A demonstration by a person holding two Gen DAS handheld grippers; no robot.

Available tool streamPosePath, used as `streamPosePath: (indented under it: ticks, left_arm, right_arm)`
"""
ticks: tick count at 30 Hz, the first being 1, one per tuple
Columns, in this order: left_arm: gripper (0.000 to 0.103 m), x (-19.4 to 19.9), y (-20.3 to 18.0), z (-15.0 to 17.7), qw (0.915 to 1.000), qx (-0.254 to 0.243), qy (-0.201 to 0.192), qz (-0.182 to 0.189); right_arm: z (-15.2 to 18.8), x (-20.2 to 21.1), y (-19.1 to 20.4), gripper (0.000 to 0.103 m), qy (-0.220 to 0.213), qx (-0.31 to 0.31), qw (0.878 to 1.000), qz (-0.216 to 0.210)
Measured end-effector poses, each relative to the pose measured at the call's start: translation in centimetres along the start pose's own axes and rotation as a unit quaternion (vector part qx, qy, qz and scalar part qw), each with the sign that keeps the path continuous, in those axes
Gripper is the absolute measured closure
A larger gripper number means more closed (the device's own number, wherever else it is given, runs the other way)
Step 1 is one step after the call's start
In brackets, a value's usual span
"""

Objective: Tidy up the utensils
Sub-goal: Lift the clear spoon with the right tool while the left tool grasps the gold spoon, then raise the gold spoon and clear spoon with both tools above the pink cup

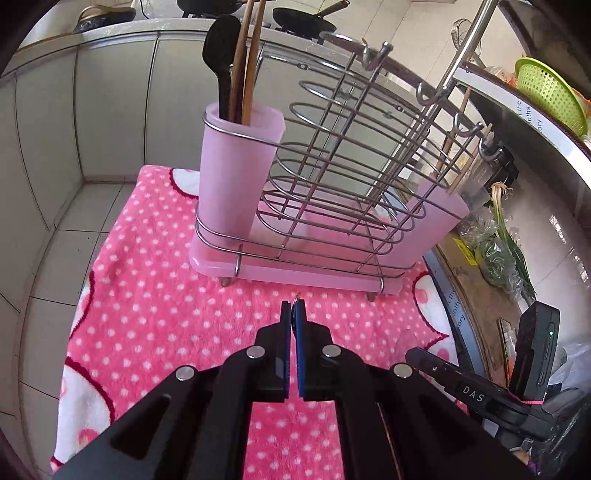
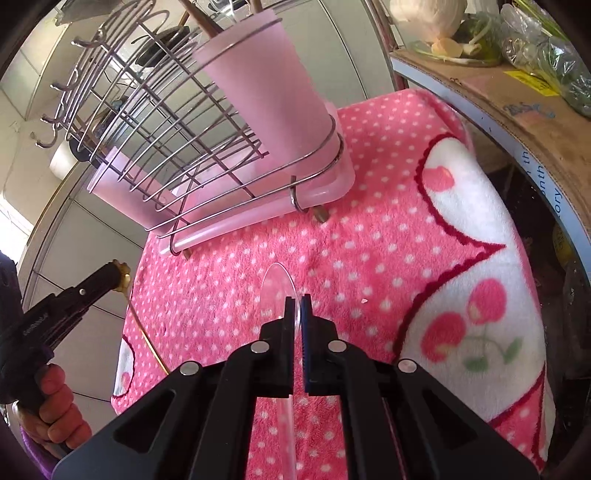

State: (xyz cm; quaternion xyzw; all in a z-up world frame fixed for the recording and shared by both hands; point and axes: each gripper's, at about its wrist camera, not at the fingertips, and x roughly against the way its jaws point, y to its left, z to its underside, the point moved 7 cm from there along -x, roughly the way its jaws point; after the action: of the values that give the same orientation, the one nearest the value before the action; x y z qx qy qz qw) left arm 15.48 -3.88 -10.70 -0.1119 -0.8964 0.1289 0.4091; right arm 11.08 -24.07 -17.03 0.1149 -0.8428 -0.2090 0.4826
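Both claws clamped on utensils above the pink dotted blanket (image 2: 369, 229).

The right claw (image 2: 297, 308) pinched a clear plastic spoon (image 2: 277, 286), bowl pointing toward the wire rack (image 1: 332, 177). The left claw (image 1: 292, 310) was closed on a thin gold-coloured utensil (image 2: 142, 332), its ornate end (image 2: 122, 275) poking past the tips. A black spatula (image 1: 221, 55) and wooden handles (image 1: 245, 66) stood in the rack's pink cup (image 1: 236, 173).

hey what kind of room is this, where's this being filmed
Most likely a home kitchen. A wire utensil rack with pink cups stands on a pink dotted towel, a frying pan sits on a stove on the counter behind, and a green colander and bagged greens lie on a shelf to the side.
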Motion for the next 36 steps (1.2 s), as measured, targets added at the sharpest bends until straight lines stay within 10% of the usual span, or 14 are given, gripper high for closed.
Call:
streamPosePath:
  ticks: [7,22,36]
  left_arm:
    - [0.101,1.6,0.4,0.0,0.9991,-0.037,-0.001,-0.018]
    - [0.101,-5.7,2.9,0.0,0.9763,-0.158,0.13,-0.069]
    - [0.097,-10.9,3.9,1.8,0.9736,-0.054,0.22,-0.024]
  right_arm:
    - [0.3,0.3,0.2,0.1,0.0,0.004,1.0,0.009]
    - [-0.7,-4.6,-1.1,0.1,0.081,-0.028,0.996,0.028]
    - [-1.2,-5.8,-0.9,0.084,0.118,-0.015,0.993,0.007]
